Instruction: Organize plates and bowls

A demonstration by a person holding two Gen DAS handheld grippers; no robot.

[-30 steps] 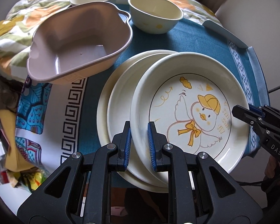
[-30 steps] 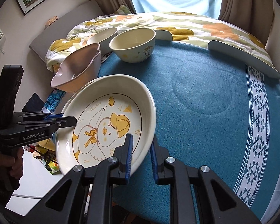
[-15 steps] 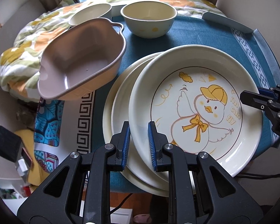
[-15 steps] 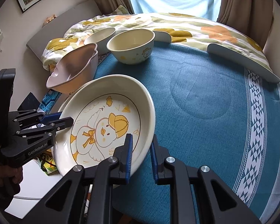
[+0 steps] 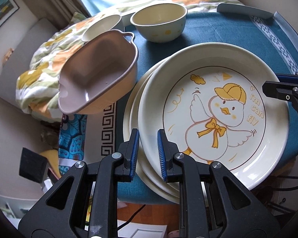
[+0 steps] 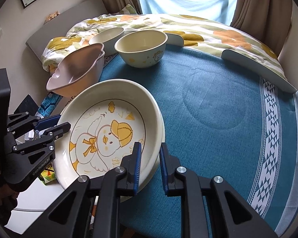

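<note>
Looking through your left wrist camera, your left claw (image 5: 148, 154) is clamped on the near rim of the duck plate (image 5: 212, 117), one pad inside the rim and one outside. That plate sits tilted over two plain plates (image 5: 135, 119) stacked on the blue-clothed counter (image 5: 218, 33). A pink handled dish (image 5: 97, 73) is just left of the stack, overhanging the counter's edge; a cream bowl (image 5: 158, 24) stands beyond, with a second bowl (image 5: 102, 27) at its left. Your right claw (image 5: 278, 91) shows at the plate's far right rim.

From your right wrist camera, your right claw (image 6: 149, 165) is clamped on the duck plate's (image 6: 109, 130) right rim, and the plate is lifted at a slant above the counter (image 6: 218, 103). Your left claw (image 6: 55, 124) meets the opposite rim. The pink dish (image 6: 77, 73) and both bowls (image 6: 141, 48) (image 6: 107, 35) are farther back, toward the bed (image 6: 188, 23).
</note>
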